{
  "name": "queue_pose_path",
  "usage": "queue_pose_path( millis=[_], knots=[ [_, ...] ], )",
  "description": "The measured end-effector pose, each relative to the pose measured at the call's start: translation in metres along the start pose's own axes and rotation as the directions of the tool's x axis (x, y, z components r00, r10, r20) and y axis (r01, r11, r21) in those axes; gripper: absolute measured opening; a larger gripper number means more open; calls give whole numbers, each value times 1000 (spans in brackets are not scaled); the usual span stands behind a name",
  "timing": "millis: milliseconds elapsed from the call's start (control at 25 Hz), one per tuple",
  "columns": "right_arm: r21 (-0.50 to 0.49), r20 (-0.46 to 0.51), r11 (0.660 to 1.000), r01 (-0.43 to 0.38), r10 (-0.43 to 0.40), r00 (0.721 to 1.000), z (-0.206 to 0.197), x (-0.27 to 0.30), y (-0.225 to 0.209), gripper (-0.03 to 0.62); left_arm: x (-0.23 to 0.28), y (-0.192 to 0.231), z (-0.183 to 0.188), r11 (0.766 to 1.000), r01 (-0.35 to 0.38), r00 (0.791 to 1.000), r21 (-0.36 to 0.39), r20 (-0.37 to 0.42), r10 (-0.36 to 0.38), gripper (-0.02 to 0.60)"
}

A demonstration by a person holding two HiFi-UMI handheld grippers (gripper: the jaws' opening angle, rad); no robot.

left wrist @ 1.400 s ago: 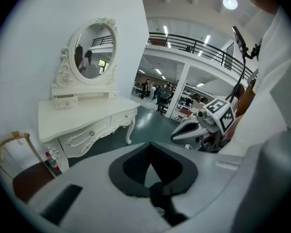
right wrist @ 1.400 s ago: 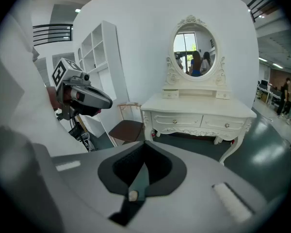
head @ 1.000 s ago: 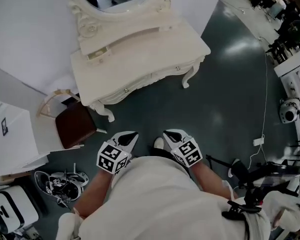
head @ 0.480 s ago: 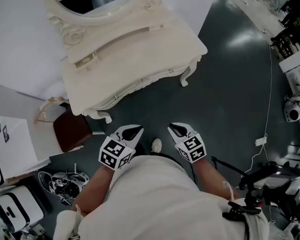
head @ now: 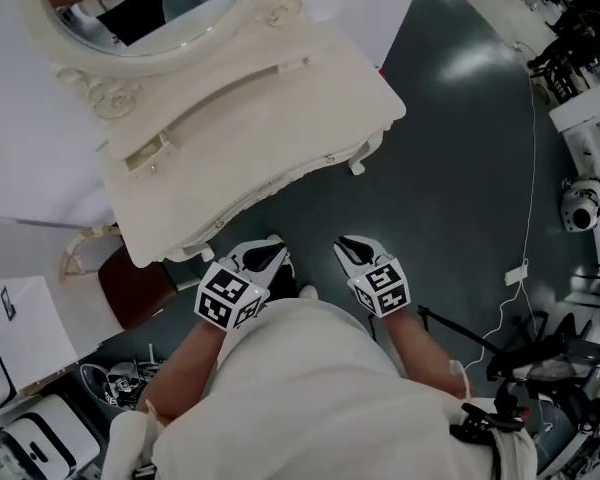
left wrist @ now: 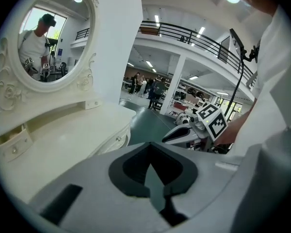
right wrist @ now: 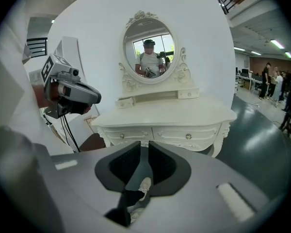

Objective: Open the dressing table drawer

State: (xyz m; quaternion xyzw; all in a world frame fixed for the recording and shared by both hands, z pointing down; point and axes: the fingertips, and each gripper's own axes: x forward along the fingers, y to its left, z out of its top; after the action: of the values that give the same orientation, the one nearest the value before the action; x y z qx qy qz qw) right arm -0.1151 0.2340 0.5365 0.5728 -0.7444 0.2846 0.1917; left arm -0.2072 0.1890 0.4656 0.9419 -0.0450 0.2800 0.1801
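The cream dressing table (head: 250, 138) stands against the white wall, its oval mirror (head: 130, 8) above. In the right gripper view its two front drawers (right wrist: 184, 132) face me, each with a small round knob (right wrist: 188, 136). Both grippers hang in front of my body, short of the table's front edge and touching nothing. The left gripper (head: 263, 251) (left wrist: 148, 155) has its fingertips meeting, nothing held. The right gripper (head: 348, 245) (right wrist: 141, 147) stands a little open with only floor and a shoe seen through the gap; its jaws have just been opening.
A dark brown stool (head: 130, 288) sits by the table's left legs. White cases (head: 30, 428) and gear lie at the lower left. A white cable (head: 525, 258) runs over the dark floor at right, near a black tripod (head: 540, 353) and other equipment (head: 580, 203).
I have stepped toward the dressing table: its front edge now lies just ahead of both grippers, and the stool has slid partly under my left arm.
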Motion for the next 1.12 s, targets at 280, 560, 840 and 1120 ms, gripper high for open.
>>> queue_pose_path(
  millis=[280,560,840,1120],
  knots=[
    [6,-8,997,80,-80,997,63,34,-69,60,27,53,74,997,53,997,47,61,-56,2],
    [16,34,993,121,-121,992,128,87,-130,60,32,120,101,1000,-14,996,-20,87,16,2],
    [-41,59,996,81,-79,995,193,149,-210,60,51,171,136,977,-175,976,-120,109,188,2],
    [-81,31,997,-21,24,999,232,214,-283,80,92,172,164,921,-303,940,-243,83,331,2]
  ],
)
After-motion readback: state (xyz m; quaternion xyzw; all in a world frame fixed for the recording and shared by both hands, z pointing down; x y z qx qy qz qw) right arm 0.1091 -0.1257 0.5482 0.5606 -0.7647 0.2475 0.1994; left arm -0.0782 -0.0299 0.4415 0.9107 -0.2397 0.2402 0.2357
